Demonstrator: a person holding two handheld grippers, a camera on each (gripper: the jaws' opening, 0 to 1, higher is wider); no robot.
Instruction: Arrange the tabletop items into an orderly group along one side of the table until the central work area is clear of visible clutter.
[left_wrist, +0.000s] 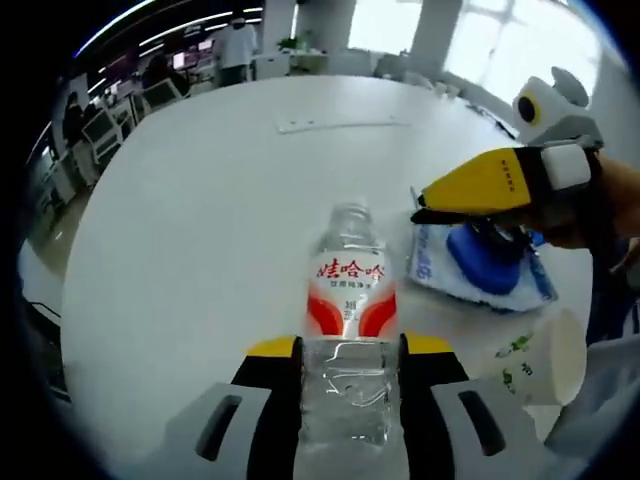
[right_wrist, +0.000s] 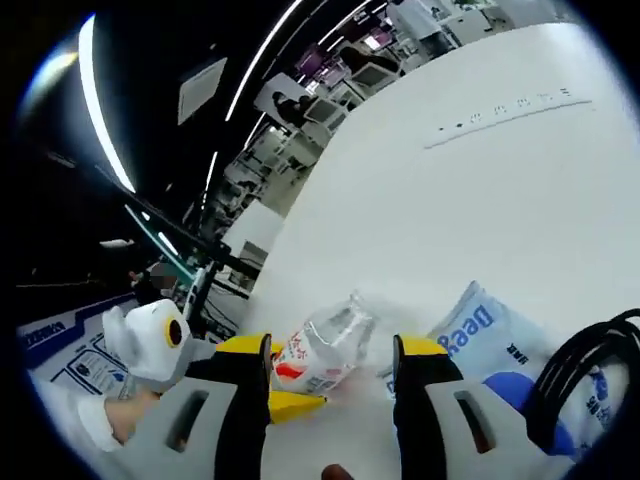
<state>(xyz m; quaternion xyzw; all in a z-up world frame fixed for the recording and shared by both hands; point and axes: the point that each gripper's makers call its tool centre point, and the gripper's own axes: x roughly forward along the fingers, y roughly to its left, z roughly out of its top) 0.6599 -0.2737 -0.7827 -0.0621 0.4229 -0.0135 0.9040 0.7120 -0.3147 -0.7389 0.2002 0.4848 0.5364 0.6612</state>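
The left gripper (left_wrist: 350, 375) is clenched on the clear plastic water bottle with a red-and-white label (left_wrist: 347, 300), which lies forward between its jaws above the white round table (left_wrist: 200, 220). The bottle looks light, smooth and likely slippery, with thin walls that dent; mid-body is the sound grip. The right gripper (right_wrist: 330, 375) stands released. Its view shows the bottle side-on; the left gripper view adds the blue-and-white soft pouch (left_wrist: 480, 265) and the white paper cup (left_wrist: 535, 365).
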